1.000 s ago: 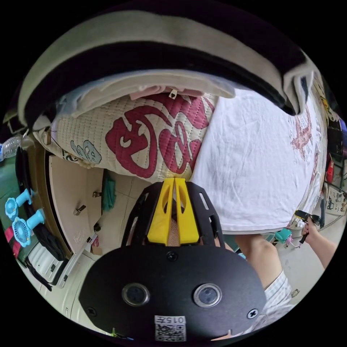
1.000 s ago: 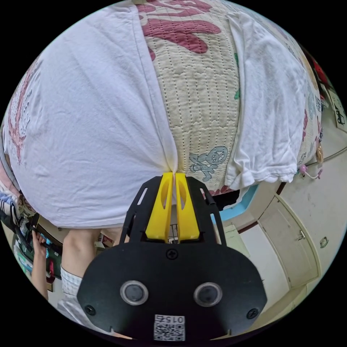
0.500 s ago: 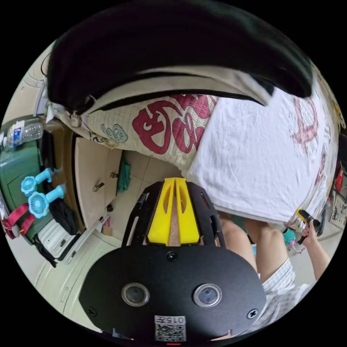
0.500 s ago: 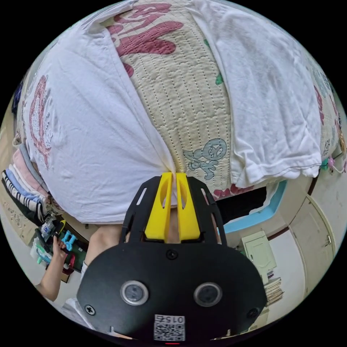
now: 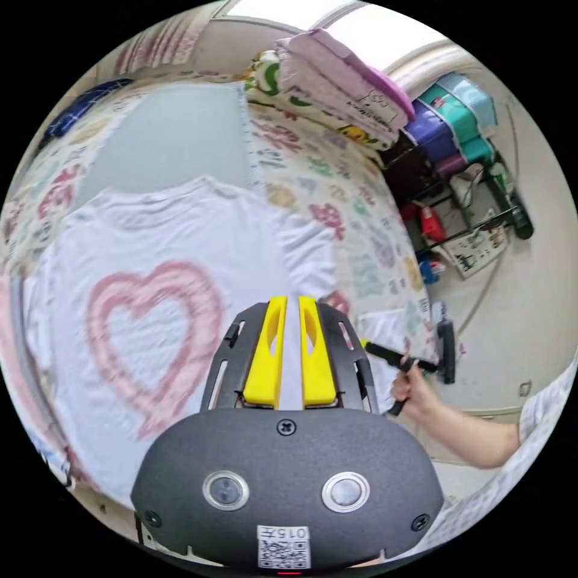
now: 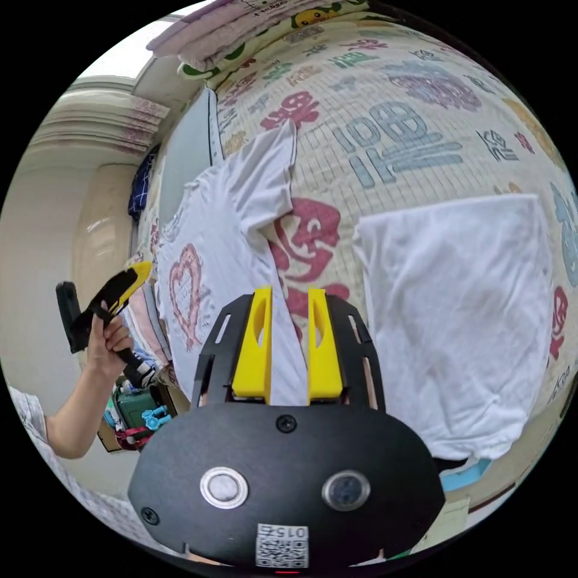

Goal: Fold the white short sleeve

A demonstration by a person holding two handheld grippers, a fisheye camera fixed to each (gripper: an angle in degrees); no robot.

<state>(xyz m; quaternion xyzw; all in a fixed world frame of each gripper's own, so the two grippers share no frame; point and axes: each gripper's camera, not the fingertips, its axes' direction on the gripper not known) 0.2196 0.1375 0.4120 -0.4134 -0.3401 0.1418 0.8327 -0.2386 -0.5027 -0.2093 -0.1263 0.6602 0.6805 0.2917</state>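
The white short sleeve shirt (image 5: 150, 253) with a pink heart print lies spread flat on the quilted bed cover (image 5: 361, 241), sleeves out to the sides. My left gripper (image 5: 292, 299) hovers above its lower part, jaws a little apart with nothing between them. In the right gripper view the same shirt (image 6: 235, 198) stretches away to the left. My right gripper (image 6: 288, 292) is open and empty above its hem corner. A hand holds the left gripper (image 6: 143, 268) up at the left there. The right gripper (image 5: 366, 345) shows beside the bed edge in the left gripper view.
A second white garment (image 6: 469, 301), folded, lies on the cover to the right of the shirt. A grey mat (image 5: 168, 138) sits beyond the collar. Folded bedding (image 5: 343, 90) is stacked at the bed's far end, with storage boxes (image 5: 457, 114) beside it. Stacked clothes (image 6: 147, 325) lie near the bed edge.
The right gripper has let go of the shirt's hem corner and opened. The left jaws have parted. Both hands have lifted away, and both views now look over the flat shirt.
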